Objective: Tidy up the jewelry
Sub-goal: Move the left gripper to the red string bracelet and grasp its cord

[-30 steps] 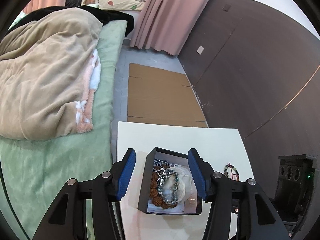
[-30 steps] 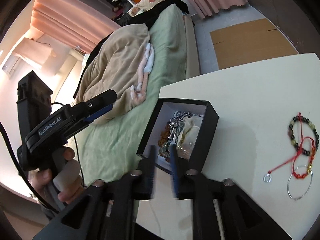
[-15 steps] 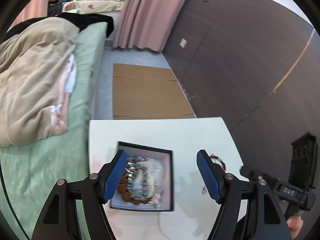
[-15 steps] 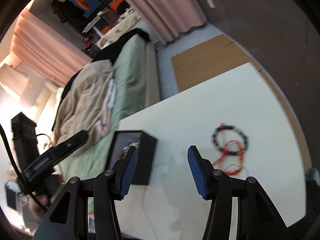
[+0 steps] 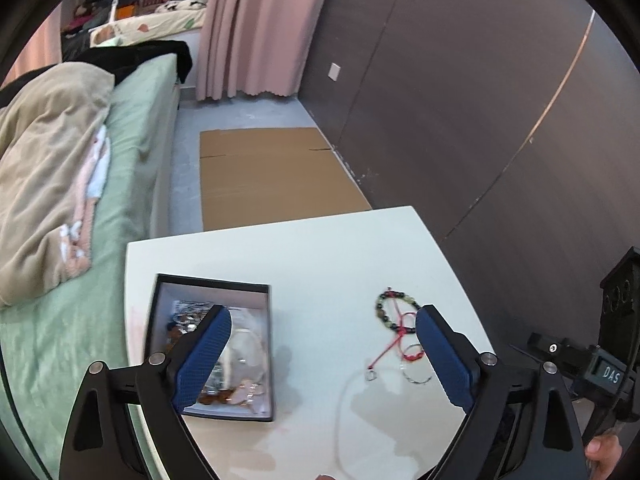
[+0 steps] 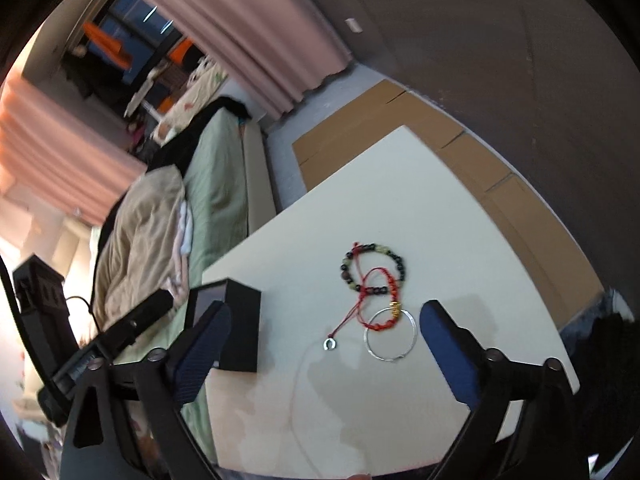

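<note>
A black jewelry box [image 5: 256, 292] with several bracelets inside sits on the white table's [image 5: 320, 256] left part; its dark side shows in the right wrist view [image 6: 240, 328]. A dark bead bracelet [image 5: 386, 308], a red cord bracelet [image 5: 408, 320] and a silver bangle [image 5: 416, 376] lie on the table's right part. They also show in the right wrist view: beads [image 6: 374, 264], red cord [image 6: 380, 312], bangle [image 6: 390, 334]. My left gripper [image 5: 324, 334] is open and empty above the table between box and loose jewelry. My right gripper [image 6: 326, 330] is open and empty above the bangle.
A bed with a green sheet [image 5: 132, 152] and beige blanket [image 5: 44, 168] runs along the table's left. Flat cardboard [image 5: 272, 176] lies on the floor beyond. A dark wall panel [image 5: 480, 120] stands at the right. A thin white cord [image 6: 298, 392] lies on the table's near part.
Both grippers opened wide and pulled back from the box. The left view swung right, bringing the loose bracelets into sight. The right gripper moved right to over the loose jewelry.
</note>
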A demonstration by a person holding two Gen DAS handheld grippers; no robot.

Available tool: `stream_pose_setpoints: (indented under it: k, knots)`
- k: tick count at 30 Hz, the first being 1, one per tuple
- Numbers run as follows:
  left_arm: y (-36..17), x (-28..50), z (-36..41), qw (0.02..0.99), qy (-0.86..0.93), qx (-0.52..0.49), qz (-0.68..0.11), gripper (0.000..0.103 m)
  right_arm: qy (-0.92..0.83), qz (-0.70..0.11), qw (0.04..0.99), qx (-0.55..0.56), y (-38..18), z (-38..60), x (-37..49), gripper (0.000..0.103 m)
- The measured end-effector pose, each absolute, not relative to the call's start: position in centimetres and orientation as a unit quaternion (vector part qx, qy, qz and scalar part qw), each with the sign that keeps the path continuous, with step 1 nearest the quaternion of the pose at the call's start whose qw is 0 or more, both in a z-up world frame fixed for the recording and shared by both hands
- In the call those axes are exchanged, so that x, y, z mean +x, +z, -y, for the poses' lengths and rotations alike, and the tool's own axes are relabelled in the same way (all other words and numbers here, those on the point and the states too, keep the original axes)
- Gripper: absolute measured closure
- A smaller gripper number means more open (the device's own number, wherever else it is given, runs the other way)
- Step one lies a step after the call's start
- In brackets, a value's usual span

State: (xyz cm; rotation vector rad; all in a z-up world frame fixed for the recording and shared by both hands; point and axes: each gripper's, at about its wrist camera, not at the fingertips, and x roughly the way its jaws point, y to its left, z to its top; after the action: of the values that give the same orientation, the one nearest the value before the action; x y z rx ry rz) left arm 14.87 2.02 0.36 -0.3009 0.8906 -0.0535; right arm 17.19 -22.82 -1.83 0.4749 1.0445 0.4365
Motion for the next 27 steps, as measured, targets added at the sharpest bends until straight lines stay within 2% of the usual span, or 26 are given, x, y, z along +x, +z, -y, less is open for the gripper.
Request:
stream_pose_setpoints:
  k: [4,21,27]
  knots:
    - [0.5,15.1,-0.2,0.889,-0.034,-0.143,-0.433,0.008,0.202,-0.48,0.82,0.237,-1.4,24.0,16.7,0.0]
    - [-1.2,15.2,5.1,0.879,-0.039,-0.118,-0.46,0.008,0.174,-0.461,0.834,0.247,-4.4,28.4,16.0,0.0]
    - [-2.9,16.1,6.6,0.869,-0.047,-0.111,-0.481,0.018,0.189,-0.472,0.826,0.243,-5.0,29.3,16.9,0.001]
